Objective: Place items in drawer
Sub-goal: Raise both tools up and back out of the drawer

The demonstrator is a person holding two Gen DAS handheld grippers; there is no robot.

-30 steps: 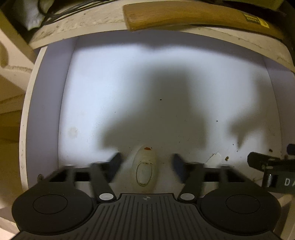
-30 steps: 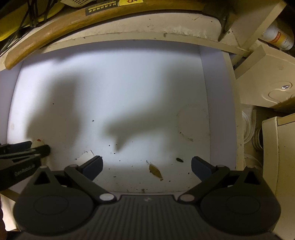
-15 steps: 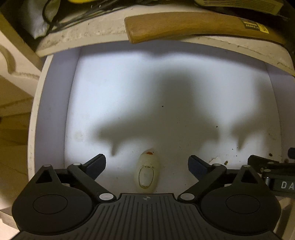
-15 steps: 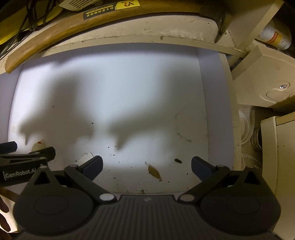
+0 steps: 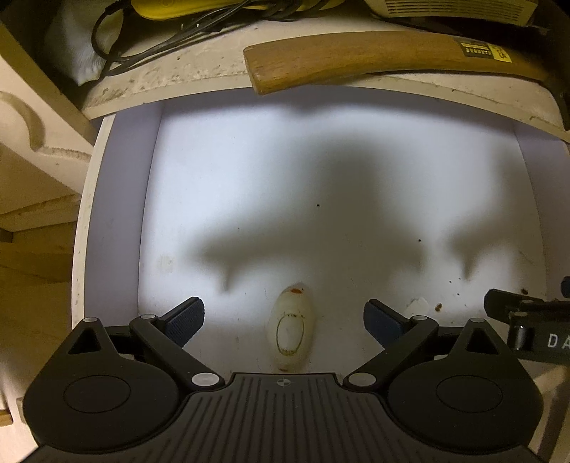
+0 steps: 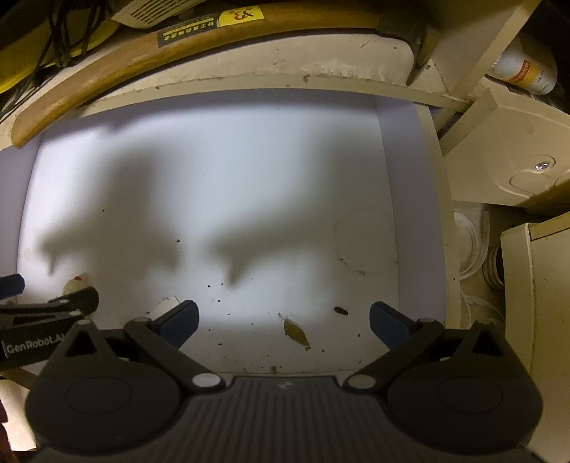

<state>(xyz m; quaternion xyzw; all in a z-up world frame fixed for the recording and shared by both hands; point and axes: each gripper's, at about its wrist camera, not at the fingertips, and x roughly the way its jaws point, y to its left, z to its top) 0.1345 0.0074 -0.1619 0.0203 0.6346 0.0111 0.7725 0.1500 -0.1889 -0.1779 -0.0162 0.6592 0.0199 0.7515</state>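
Note:
A small cream oval item (image 5: 291,327) with a red dot and a drawn mouth lies on the white drawer floor (image 5: 285,199) near the front edge. My left gripper (image 5: 284,318) is open, above the item, fingers wide on either side and not touching it. The item's tip also shows in the right wrist view (image 6: 74,285), behind the left gripper's finger. My right gripper (image 6: 284,318) is open and empty over the drawer's right front part (image 6: 249,185).
A wooden-handled axe (image 5: 384,57) lies on the shelf above the drawer's back. Cables and a yellow object (image 5: 171,21) sit at the back left. Crumbs and a dry leaf (image 6: 295,333) lie on the drawer floor. Cream cabinet parts (image 6: 506,142) stand to the right.
My left gripper has opened wide, let go of the oval item and risen away from it. The item stays on the drawer floor. The right gripper has also lifted slightly.

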